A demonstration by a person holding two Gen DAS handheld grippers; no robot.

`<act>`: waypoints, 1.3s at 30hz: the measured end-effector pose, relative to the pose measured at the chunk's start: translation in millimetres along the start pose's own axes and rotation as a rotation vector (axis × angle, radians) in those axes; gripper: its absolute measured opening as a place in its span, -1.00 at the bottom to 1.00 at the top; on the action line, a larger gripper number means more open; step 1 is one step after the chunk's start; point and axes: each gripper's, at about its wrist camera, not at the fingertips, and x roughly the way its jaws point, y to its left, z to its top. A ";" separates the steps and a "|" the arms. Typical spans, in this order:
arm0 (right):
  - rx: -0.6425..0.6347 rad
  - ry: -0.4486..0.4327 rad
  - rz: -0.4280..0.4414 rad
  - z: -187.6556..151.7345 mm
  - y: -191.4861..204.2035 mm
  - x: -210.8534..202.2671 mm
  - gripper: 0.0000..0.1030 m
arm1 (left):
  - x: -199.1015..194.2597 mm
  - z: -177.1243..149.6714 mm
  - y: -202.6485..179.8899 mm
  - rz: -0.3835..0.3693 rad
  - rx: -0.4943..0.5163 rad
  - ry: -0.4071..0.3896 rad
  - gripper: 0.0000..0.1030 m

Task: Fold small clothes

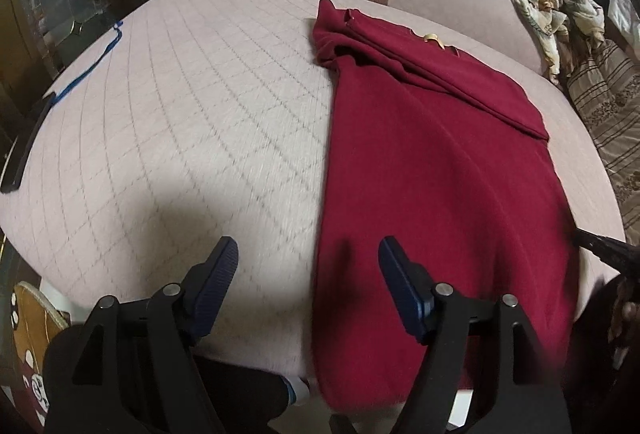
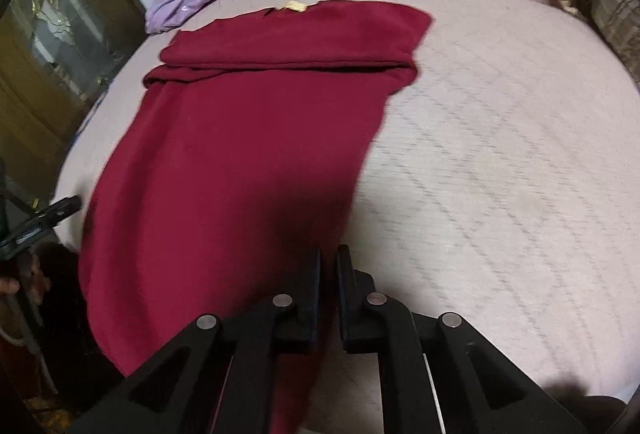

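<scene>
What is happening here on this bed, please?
A person with a gripper in each hand is folding a dark red garment spread on a quilted pink bed cover. The right gripper has its jaws closed on the garment's near edge. The left gripper hovers with jaws open over the garment's left edge, holding nothing. The garment's far end is already folded over.

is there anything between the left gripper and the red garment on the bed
Nothing visible. The left gripper hangs open over the near left edge of the red garment, with only bare quilted bed cover beside it. The right gripper is shut on the garment's near right edge.
</scene>
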 end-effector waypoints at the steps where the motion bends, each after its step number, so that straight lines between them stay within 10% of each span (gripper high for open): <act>1: 0.011 0.003 0.000 -1.3 -2.3 1.6 -0.89 | 0.2 -3.4 1.4 -0.006 0.000 0.012 0.44; 6: 0.048 0.001 0.033 -9.2 -3.6 -8.6 -0.75 | 7.8 -19.8 1.5 -0.039 0.010 0.076 0.44; 11: 0.094 0.075 0.161 -37.9 -3.3 -28.4 0.12 | 14.0 -33.6 -5.3 -0.062 0.043 0.115 0.44; 32: 0.227 0.307 0.387 -100.4 6.7 8.1 -0.18 | 24.7 -42.7 -13.9 -0.110 0.073 0.186 0.46; 39: 0.194 0.270 0.402 -98.8 9.3 2.4 -0.61 | 21.4 -39.1 -16.2 -0.125 0.100 0.175 -0.10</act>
